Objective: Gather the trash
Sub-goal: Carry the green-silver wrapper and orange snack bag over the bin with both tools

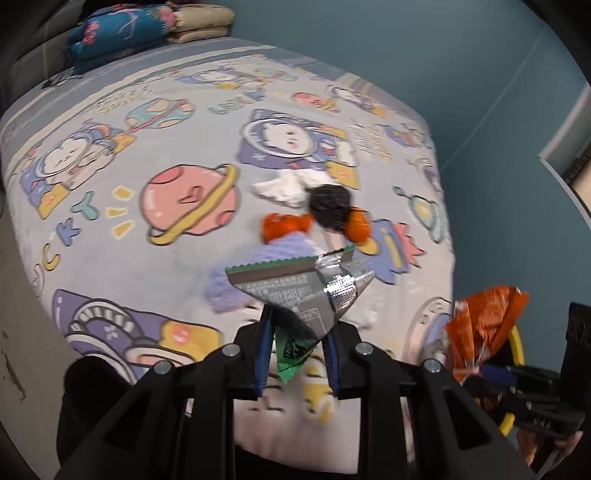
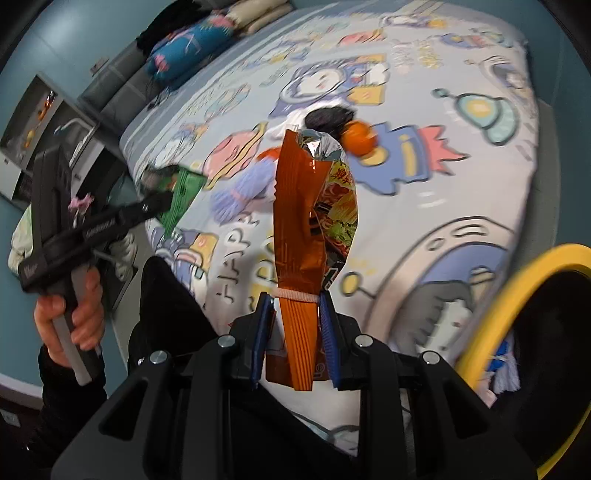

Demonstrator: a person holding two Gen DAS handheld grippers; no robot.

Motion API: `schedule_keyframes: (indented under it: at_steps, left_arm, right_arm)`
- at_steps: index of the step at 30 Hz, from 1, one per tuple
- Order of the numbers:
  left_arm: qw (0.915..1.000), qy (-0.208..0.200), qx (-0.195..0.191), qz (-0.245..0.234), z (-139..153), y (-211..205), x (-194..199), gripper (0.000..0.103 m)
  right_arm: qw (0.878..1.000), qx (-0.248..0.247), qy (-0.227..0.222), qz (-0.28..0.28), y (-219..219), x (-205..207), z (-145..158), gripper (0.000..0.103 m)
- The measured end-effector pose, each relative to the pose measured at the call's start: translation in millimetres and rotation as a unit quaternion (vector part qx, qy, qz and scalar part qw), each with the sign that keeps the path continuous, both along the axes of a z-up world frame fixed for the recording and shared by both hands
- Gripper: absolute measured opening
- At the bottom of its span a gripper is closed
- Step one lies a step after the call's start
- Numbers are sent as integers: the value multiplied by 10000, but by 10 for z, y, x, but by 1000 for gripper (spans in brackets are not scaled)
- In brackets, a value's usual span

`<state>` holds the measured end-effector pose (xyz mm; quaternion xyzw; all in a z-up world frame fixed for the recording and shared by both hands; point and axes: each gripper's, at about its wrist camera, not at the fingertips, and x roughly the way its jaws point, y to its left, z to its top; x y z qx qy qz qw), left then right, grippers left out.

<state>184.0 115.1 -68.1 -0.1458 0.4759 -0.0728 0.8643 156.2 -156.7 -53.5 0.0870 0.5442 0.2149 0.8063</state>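
Blue walls (image 1: 424, 55) go around a big bed (image 1: 110, 258) with a soft cover full of cartoon space animals and a pink planet. Far at the top left of the bed, folded blankets (image 1: 147, 26) sit in a pile. In the middle of the cover lie more bits of trash close together: a white tissue (image 1: 284, 186), a black crumpled lump (image 1: 328, 206), orange scraps (image 1: 284, 225) and something fuzzy and purple (image 1: 255, 269). The left gripper (image 1: 297, 343) is pinched tight on a green and silver wrapper (image 1: 295, 291), held up over the bed. To the right, the right gripper (image 2: 297, 332) squeezes an orange snack bag (image 2: 299, 229) that stands up between its blue pads. At the far right edge, a bin with a yellow rim (image 2: 517, 288) waits beside the bed.
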Motion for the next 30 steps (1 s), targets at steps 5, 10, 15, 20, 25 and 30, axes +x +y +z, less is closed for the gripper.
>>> schedule_keyframes:
  at_steps: [5, 10, 15, 20, 25, 30]
  left_arm:
    - [9991, -83, -106, -396, 114, -343, -100, 23]
    - [9960, -56, -176, -874, 184, -739, -164, 23]
    - [9906, -5, -137, -1361, 223, -1169, -234, 23]
    - [9832, 4, -86, -1823, 277, -1576, -311, 23]
    - [9765, 81, -87, -2150, 291, -1905, -361, 23]
    - [9705, 142, -67, -2406, 281, -2184, -420, 23]
  right_arm:
    - [9989, -5, -178, -430, -394, -101, 160, 25]
    - [9963, 33, -306, -801, -752, -158, 287, 25]
    - [9920, 84, -467, -1174, -1113, -222, 390, 25]
    - [9865, 91, -595, -1523, -1407, -275, 436, 25]
    - [9796, 104, -699, -1883, -1718, -343, 458, 25]
    - [9734, 90, -777, -2153, -1970, -418, 458, 26]
